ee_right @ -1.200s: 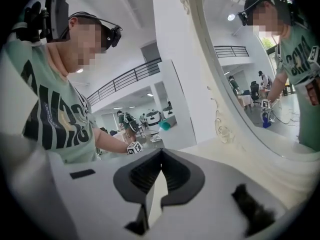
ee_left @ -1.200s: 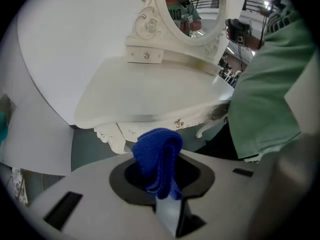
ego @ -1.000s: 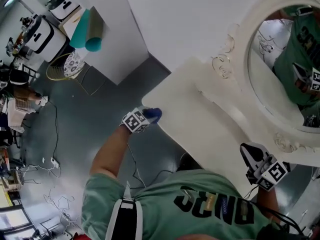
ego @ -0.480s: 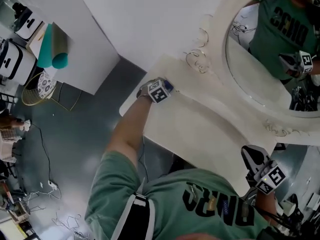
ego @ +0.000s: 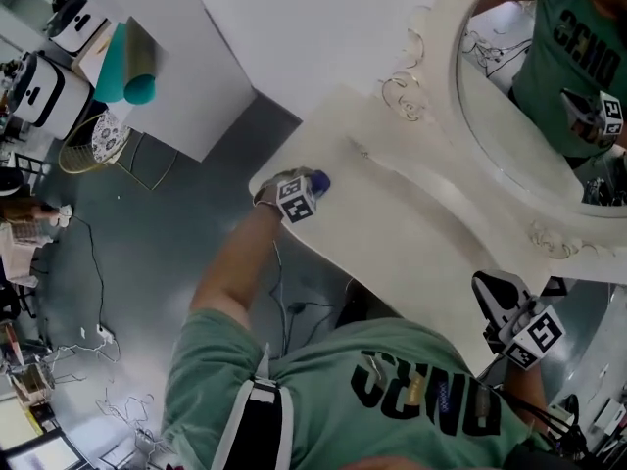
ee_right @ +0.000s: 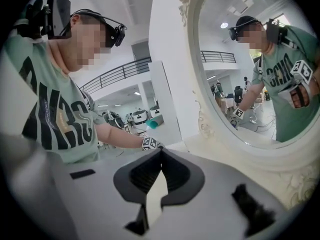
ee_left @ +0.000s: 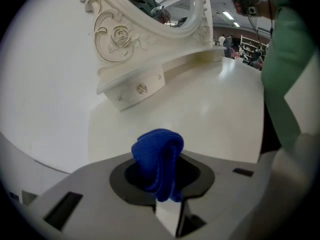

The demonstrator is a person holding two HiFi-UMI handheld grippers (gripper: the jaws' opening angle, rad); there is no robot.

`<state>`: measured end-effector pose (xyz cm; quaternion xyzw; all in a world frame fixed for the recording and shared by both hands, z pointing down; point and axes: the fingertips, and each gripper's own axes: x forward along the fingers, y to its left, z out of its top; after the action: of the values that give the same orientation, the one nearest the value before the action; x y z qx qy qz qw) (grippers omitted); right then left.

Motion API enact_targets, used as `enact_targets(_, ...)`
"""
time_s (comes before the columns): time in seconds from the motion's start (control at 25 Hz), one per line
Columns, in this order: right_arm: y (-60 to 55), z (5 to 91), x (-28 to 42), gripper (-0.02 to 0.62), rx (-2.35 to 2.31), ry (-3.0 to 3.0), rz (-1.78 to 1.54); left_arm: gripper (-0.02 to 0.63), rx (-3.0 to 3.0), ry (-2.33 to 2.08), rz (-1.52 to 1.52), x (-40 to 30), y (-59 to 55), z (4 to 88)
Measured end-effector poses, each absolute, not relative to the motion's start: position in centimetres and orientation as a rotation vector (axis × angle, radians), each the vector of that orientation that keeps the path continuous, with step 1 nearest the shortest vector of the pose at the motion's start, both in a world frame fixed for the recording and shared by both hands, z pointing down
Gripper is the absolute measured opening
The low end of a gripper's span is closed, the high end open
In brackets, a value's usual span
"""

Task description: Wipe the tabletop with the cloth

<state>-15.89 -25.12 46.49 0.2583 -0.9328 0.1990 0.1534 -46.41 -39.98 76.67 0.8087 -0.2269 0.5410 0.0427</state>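
Note:
A cream dressing tabletop (ego: 411, 233) runs across the head view. At its left end my left gripper (ego: 306, 190) is shut on a folded blue cloth (ego: 320, 180) that rests on the top near the corner. In the left gripper view the blue cloth (ee_left: 159, 159) bulges up between the shut jaws, over the tabletop (ee_left: 200, 114). My right gripper (ego: 495, 302) is held off the right front edge of the table; its jaws are shut with nothing in them (ee_right: 160, 171).
An oval mirror in a carved cream frame (ego: 470, 140) stands along the table's back, with a small drawer and knob (ee_left: 142, 88) beneath it. A white wall (ego: 323, 27) lies behind. Grey floor (ego: 147, 253) with cables is to the left.
My left gripper with the cloth moved from the front left corner up toward the mirror base, then back down toward the left front edge. The right gripper stayed put.

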Motion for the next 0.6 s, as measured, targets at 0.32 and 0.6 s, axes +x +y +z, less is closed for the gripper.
enact_targets(0.32, -20.4, 45.5, -15.3, 0.012, 0.58, -2.771, 0.548, 0.1, 2.233, -0.723, 1.733, -54.5, -21.1, 78.0)
enact_targets(0.6, -20.5, 45.5, -12.7, 0.012, 0.628, -2.725, 0.538, 0.1, 2.334, -0.907, 1.522, -48.9, -27.4, 74.5)
